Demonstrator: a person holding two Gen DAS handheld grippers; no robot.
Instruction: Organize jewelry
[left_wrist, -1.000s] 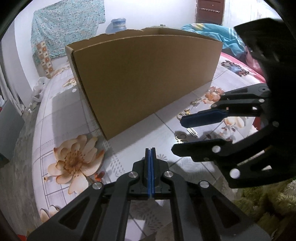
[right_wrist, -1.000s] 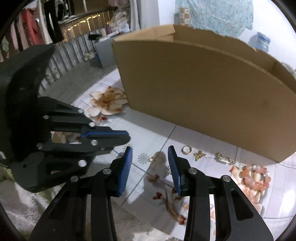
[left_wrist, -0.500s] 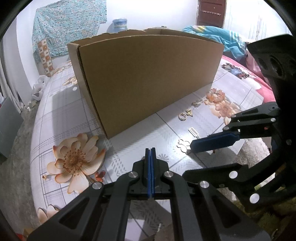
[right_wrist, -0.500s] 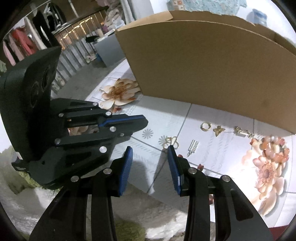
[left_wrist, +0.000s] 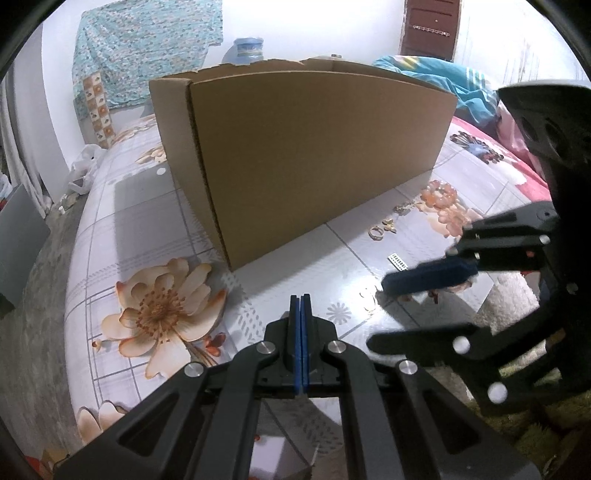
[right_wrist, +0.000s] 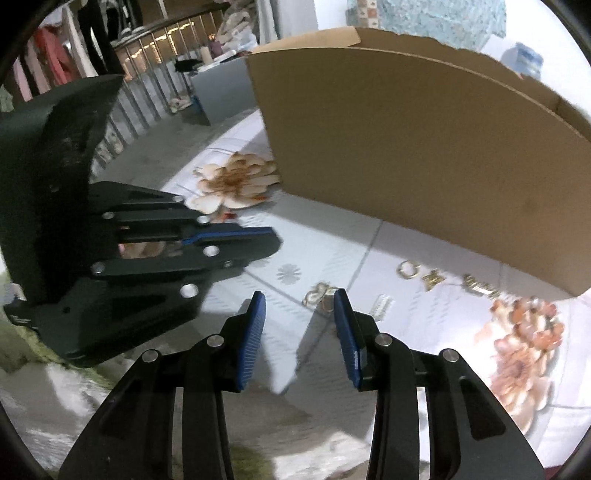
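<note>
Small jewelry lies on the flowered tablecloth (left_wrist: 155, 236) in front of a cardboard box (left_wrist: 314, 158): a gold ring (right_wrist: 408, 268), a gold butterfly (right_wrist: 433, 279), a chain piece (right_wrist: 480, 288), a silver comb-like piece (right_wrist: 382, 305), a pink bead bracelet (right_wrist: 532, 314) and a gold flower-shaped piece (right_wrist: 320, 293). My right gripper (right_wrist: 299, 299) stands open, with the flower piece just beyond its fingertips and nothing held. My left gripper (left_wrist: 300, 306) is shut and empty, over bare cloth left of the jewelry. From the left wrist I see the right gripper (left_wrist: 376, 314), the ring (left_wrist: 376, 232) and the bracelet (left_wrist: 439, 192).
The tall box wall (right_wrist: 424, 155) runs right behind the jewelry row. The table's near corner (left_wrist: 484, 295) drops to a shaggy rug (left_wrist: 517, 299). A metal railing (right_wrist: 147, 85) and hanging clothes stand to the far left. A water jug (left_wrist: 248, 50) sits behind the box.
The right gripper has drawn back toward the table's near edge, uncovering the ring and the comb piece in the left wrist view. Neither gripper's jaws have changed.
</note>
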